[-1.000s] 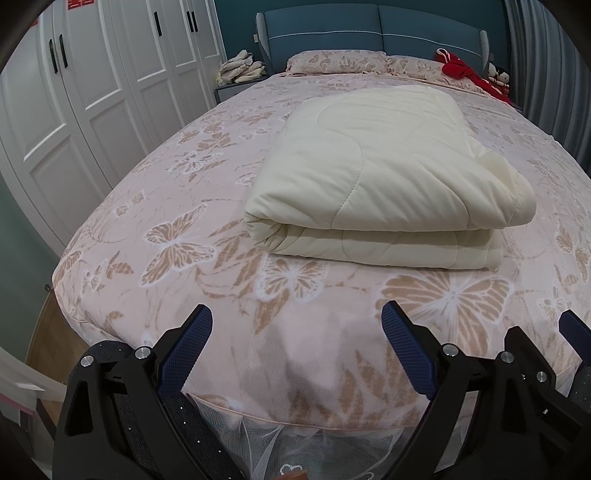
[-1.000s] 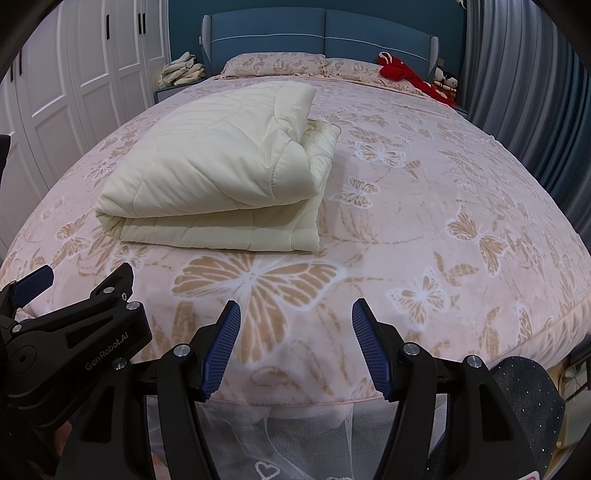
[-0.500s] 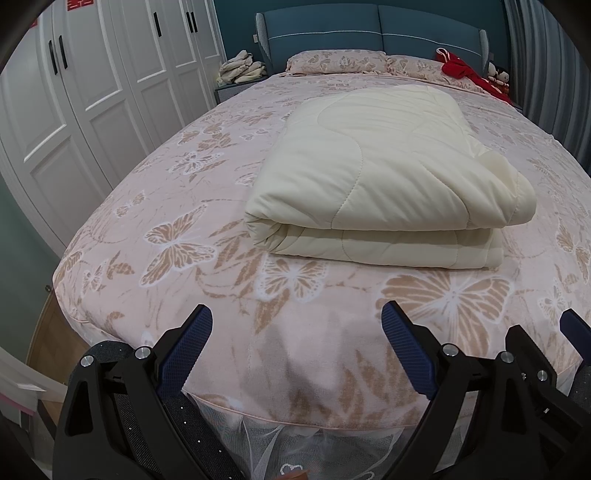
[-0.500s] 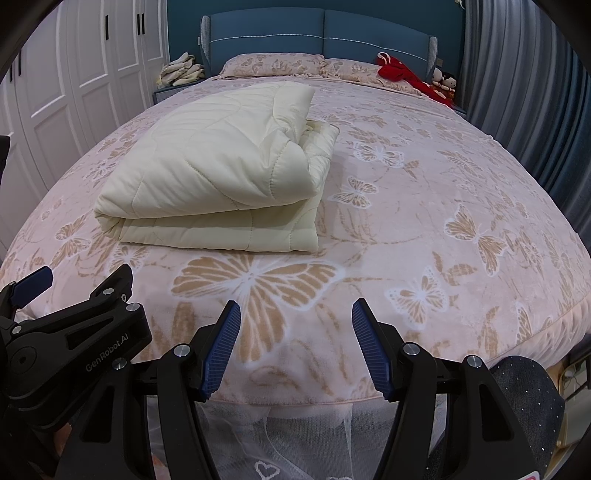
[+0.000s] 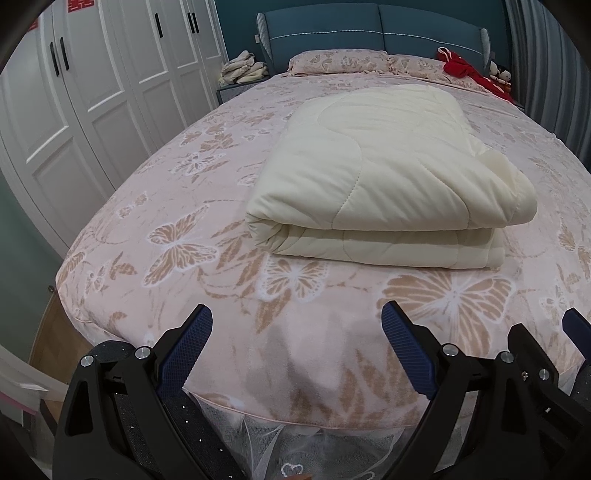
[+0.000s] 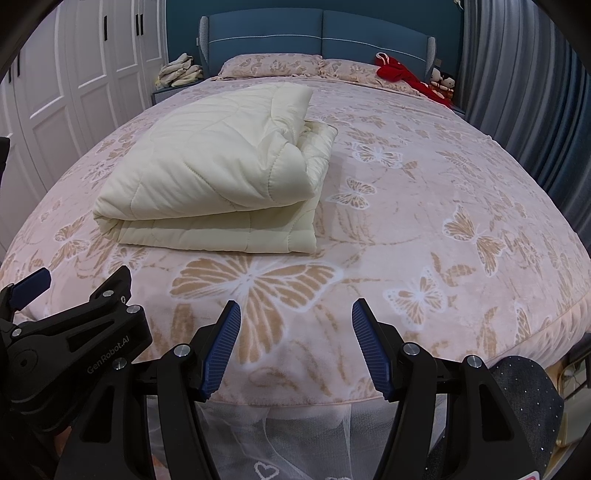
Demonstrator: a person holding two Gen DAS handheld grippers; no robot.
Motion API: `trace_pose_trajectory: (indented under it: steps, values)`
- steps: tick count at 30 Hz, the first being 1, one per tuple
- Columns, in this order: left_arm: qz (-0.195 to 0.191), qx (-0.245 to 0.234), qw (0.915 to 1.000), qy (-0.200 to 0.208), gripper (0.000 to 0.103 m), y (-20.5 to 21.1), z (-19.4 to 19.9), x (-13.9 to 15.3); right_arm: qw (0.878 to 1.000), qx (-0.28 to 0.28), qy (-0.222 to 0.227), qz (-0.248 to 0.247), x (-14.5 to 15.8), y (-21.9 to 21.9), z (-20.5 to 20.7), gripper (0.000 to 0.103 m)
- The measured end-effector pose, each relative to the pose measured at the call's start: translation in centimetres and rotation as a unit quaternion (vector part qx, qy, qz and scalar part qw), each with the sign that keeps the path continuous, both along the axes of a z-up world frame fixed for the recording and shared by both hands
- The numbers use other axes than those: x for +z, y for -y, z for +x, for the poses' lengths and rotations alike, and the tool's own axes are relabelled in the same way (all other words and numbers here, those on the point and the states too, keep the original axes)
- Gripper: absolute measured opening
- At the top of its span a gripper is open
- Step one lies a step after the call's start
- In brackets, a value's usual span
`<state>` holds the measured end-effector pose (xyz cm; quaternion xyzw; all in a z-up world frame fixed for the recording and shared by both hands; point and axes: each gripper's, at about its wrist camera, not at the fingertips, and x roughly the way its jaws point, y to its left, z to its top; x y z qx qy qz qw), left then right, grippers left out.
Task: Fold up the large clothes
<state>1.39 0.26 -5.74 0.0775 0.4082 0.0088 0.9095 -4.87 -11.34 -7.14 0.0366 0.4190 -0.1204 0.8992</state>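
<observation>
Quilt point(image 5: 388, 184), cream and stitched in wavy lines, lies folded in thick layers on the bed point(image 5: 166, 206), ahead of both grippers and apart from them; from the left gripper point(image 5: 297, 332) it sits ahead and slightly right, from the right gripper point(image 6: 295, 325) ahead and to the left. Its rounded fold faces the tools, with looser layered edges on its right side. The bed's pink cover carries tan butterfly prints, and its near edge runs just under the fingertips of both tools. Beyond the quilt, at the far end, 2 pillows point(image 6: 273, 64) in the same print rest against a blue headboard point(image 6: 317, 35). White wardrobe doors point(image 5: 92, 85) stand to the left of the left gripper. A red cloth point(image 6: 399, 74) lies far ahead and right of the right gripper. Both grippers hang with fingers spread apart, holding nothing; the left one spreads wider. The left gripper's black frame also shows at the right camera's lower left.
</observation>
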Motion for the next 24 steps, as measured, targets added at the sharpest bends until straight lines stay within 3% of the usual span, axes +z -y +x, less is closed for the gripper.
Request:
trace_pose_trajectory:
  steps: [4,8,24]
  values:
    - [0.009,0.011,0.9999,0.0,0.098,0.09,0.09,0.17,1.0,-0.003,0.002,0.0,0.27,0.03,0.03,0.062]
    - [-0.005,0.009,0.9999,-0.007,0.098,-0.14,0.15,0.12,1.0,-0.004,0.002,0.0,0.38,0.06,0.09,0.062]
    - [0.002,0.003,1.0,-0.007,0.098,0.05,-0.02,-0.14,1.0,-0.005,0.0,-0.001,0.28,0.0,0.08,0.062]
